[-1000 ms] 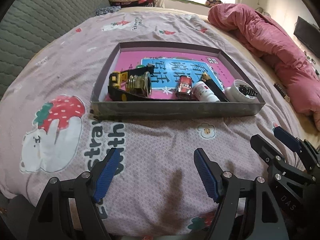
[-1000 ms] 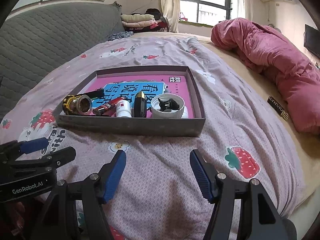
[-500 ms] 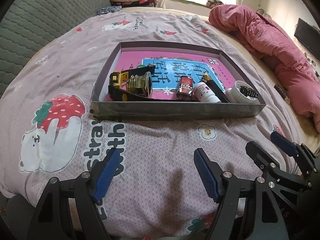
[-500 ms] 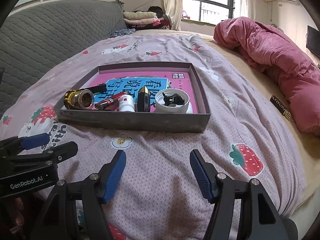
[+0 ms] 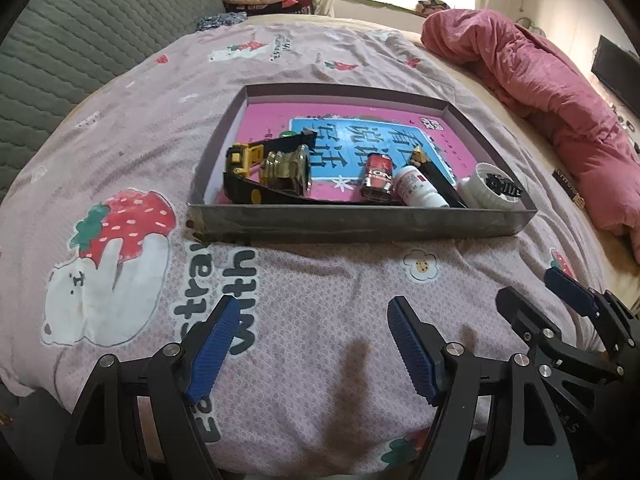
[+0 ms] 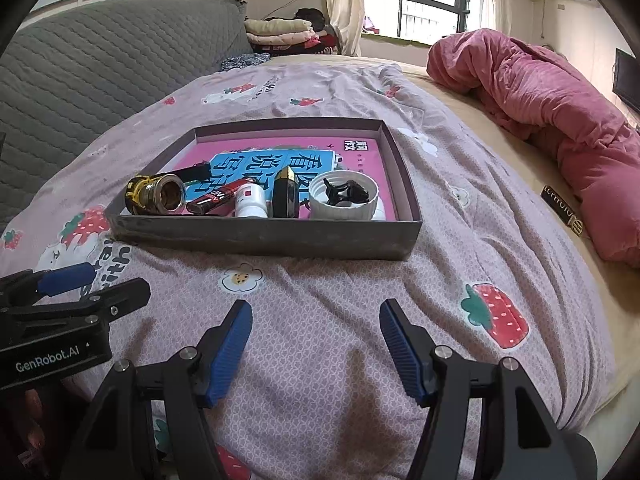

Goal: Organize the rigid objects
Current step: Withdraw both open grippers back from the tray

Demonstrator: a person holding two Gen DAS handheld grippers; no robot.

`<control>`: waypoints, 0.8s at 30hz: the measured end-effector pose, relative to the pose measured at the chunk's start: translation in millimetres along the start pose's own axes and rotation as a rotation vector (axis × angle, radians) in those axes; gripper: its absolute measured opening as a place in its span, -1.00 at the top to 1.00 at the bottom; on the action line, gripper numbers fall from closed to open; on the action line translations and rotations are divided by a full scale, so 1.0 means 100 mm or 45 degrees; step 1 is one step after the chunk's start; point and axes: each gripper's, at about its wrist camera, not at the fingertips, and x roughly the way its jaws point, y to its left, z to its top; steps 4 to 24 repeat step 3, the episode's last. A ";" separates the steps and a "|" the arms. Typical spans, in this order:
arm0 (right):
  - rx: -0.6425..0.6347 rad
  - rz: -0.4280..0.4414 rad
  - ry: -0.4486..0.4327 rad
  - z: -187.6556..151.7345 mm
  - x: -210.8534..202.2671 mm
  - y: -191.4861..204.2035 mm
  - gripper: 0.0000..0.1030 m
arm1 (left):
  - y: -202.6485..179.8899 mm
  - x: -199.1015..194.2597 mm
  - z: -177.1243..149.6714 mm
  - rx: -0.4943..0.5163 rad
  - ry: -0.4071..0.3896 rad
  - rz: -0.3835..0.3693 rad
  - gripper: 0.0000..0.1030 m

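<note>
A shallow grey box [image 5: 360, 224] [image 6: 264, 236] lies on the bed with a pink book as its floor. Along its near wall sit a brass fitting [image 5: 286, 168] [image 6: 164, 196] with a yellow-and-black strap [image 5: 244, 160], a red can [image 5: 376, 176] [image 6: 212, 200], a white bottle [image 5: 418, 190] [image 6: 250, 200], a black stick [image 6: 286, 194] and a white lid with black clips [image 5: 494, 190] [image 6: 344, 198]. My left gripper [image 5: 314, 340] and right gripper [image 6: 316, 344] are both open and empty, hovering over the bedspread in front of the box.
The pink strawberry-print bedspread [image 5: 320, 280] covers the bed. A rumpled pink quilt [image 6: 552, 120] lies at the right. A grey padded headboard [image 6: 100, 72] stands at the left, folded clothes [image 6: 280, 30] at the back. A small black tag [image 6: 560, 208] lies right of the box.
Both grippers have drifted slightly back and up from the box, still open. The objects in the box have not moved.
</note>
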 end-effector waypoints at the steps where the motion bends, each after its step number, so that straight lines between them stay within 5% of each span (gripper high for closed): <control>1: 0.000 -0.001 0.000 0.00 0.00 0.00 -0.27 | 0.01 0.00 0.00 0.002 -0.005 0.003 -0.50; 24: 0.004 0.002 0.000 0.00 0.00 -0.01 -0.27 | 0.03 0.01 0.00 -0.003 -0.009 0.010 -0.50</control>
